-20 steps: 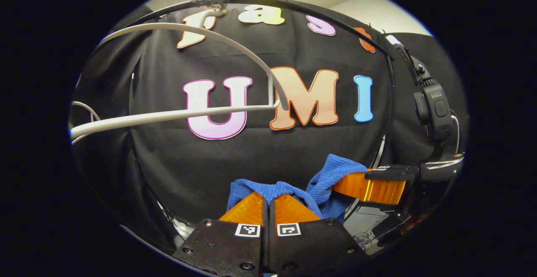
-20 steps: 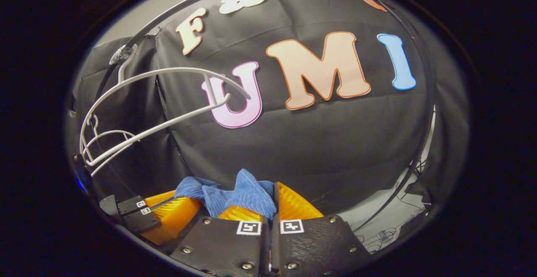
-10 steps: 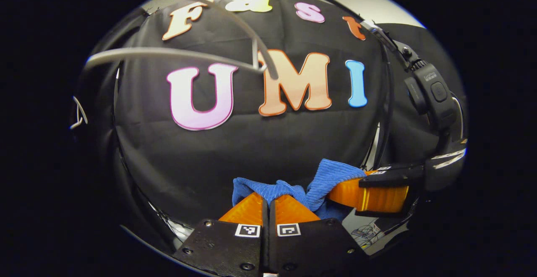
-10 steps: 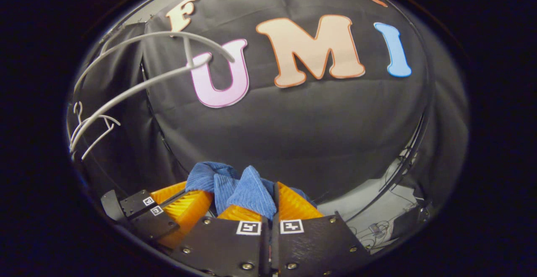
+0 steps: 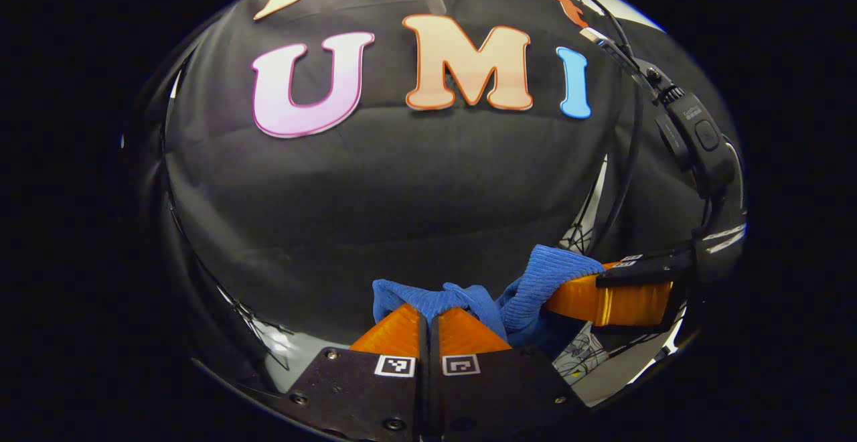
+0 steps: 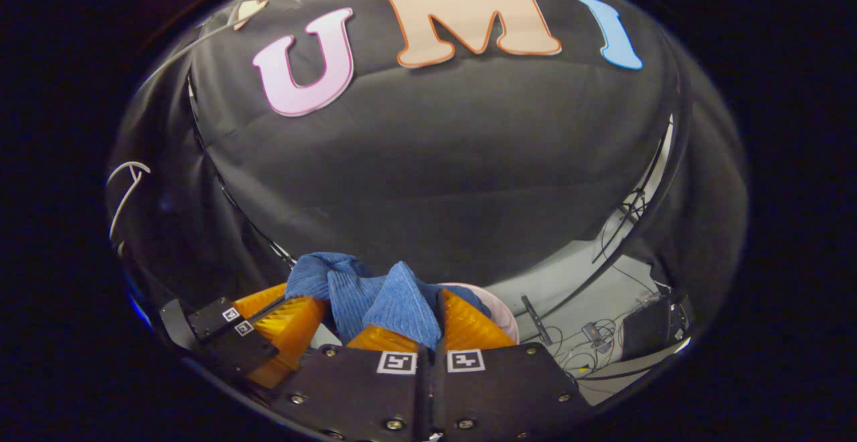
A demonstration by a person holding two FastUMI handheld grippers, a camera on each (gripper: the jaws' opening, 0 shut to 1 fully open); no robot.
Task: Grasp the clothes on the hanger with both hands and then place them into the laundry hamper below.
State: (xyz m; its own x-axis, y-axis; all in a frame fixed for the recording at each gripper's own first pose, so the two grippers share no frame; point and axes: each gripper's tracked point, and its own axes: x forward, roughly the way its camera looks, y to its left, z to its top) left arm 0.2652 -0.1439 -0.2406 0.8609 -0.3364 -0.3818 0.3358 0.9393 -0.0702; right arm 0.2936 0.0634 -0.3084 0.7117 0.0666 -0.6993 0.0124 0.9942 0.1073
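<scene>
The blue ribbed garment (image 5: 535, 281) hangs bunched between both grippers, off the hanger. In the left gripper view my left gripper (image 5: 428, 313) is shut on one fold of it. To the right, my right gripper (image 5: 606, 295) pinches another fold. In the right gripper view my right gripper (image 6: 434, 315) is shut on the garment (image 6: 395, 298), and my left gripper (image 6: 278, 318) grips it at lower left. A pale rounded rim (image 6: 507, 318), possibly the hamper, peeks out behind my right finger. The white hanger (image 6: 126, 187) shows as thin wire at the far left.
The black cloth wall stands close ahead. Below it lies pale floor (image 6: 569, 281) with loose cables (image 6: 589, 355) and a dark box (image 6: 646, 328) at the right. A black frame pole (image 5: 626, 161) runs down the right side.
Both grippers have come down with the blue garment held between them. The hanger has slid up and out toward the views' edges, and floor and a pale rim now show below.
</scene>
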